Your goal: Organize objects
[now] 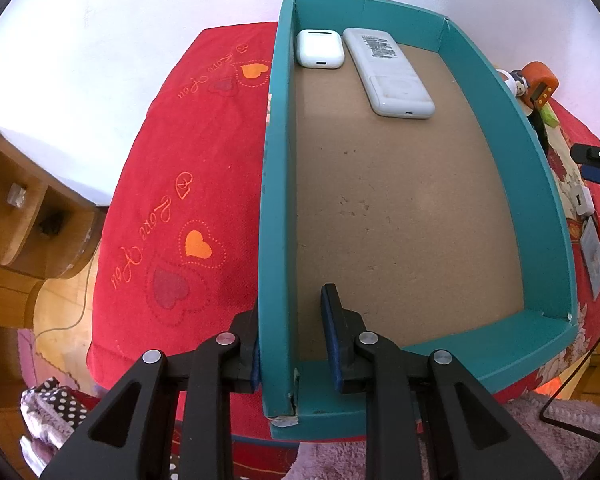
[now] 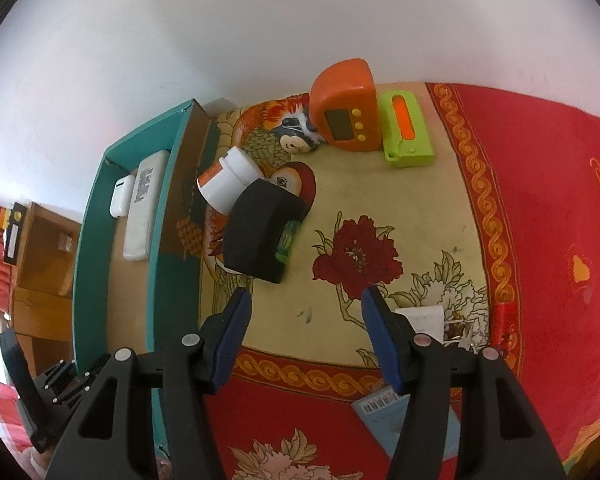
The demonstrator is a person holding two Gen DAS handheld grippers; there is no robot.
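Note:
A teal box point(image 1: 276, 200) with a brown floor lies on the red bedspread. Inside at its far end are a white earbud case point(image 1: 319, 49) and a white power bank point(image 1: 388, 74). My left gripper point(image 1: 294, 340) straddles the box's left wall near the front corner; the left pad touches the wall, the right pad stands apart inside. My right gripper point(image 2: 306, 340) is open and empty above the floral cloth. Ahead of it lie a black box point(image 2: 260, 232), a white bottle point(image 2: 228, 180), an orange clock point(image 2: 346, 108) and a green case point(image 2: 406, 128). The teal box point(image 2: 160, 240) shows at left.
A small animal figure point(image 2: 296, 136) sits by the clock. A white card point(image 2: 424, 320) and a light blue booklet point(image 2: 384, 412) lie near my right gripper. A wooden nightstand point(image 1: 24, 216) stands left of the bed. A white wall is behind.

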